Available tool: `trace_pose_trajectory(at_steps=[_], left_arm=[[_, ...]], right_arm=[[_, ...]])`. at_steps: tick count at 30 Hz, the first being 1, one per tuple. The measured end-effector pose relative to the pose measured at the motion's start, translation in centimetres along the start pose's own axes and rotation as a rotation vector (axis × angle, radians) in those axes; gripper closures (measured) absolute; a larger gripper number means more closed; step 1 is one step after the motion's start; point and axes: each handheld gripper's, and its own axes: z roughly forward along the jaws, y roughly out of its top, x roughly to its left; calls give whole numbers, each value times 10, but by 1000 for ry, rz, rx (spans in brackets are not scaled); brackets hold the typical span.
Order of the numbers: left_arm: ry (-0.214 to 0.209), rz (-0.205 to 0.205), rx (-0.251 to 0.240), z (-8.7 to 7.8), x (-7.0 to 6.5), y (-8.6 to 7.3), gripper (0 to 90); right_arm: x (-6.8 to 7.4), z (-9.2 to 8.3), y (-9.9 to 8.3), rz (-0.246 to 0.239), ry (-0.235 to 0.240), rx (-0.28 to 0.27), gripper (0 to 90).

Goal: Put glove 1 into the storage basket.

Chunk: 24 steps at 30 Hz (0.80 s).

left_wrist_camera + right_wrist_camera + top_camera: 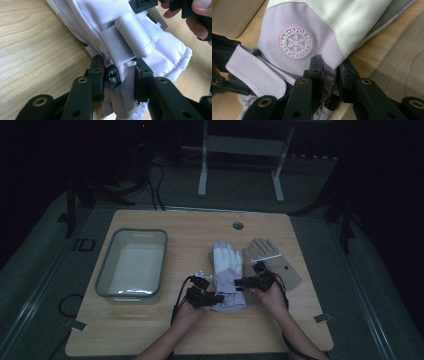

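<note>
1. Left gripper (119,79) has both pads pinched on the cuff of the lilac-and-white glove (227,272), bunched fabric and a small black ring squeezed between them.
2. Right gripper (329,72) is likewise clamped on the same cuff from the other side, just below the round snowflake badge (296,42).
3. Both grippers sit at the glove's wrist end, near the front edge of the worktop (190,227), a little right of its middle; the person's hands come in from that front edge.
4. Fingers of the glove point toward the far edge; a cuff strap (135,33) lies across its wrist.
5. Just beside it on the right lies a tan glove (272,262), also with fingers toward the far edge, its edge touching or nearly touching the lilac one.
6. Well apart, on the left half of the worktop, stands a grey-rimmed bin (102,280).
</note>
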Motion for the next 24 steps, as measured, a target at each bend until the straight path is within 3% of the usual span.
trace_pose_trajectory(at_steps=[11, 24], left_arm=[[-6, 24, -20, -21, -5, 15, 719], [17, 67, -63, -60, -11, 40, 720]], right_arm=[[16, -19, 12, -37, -11, -62, 768], [41, -41, 43, -98, -5, -134, 769]])
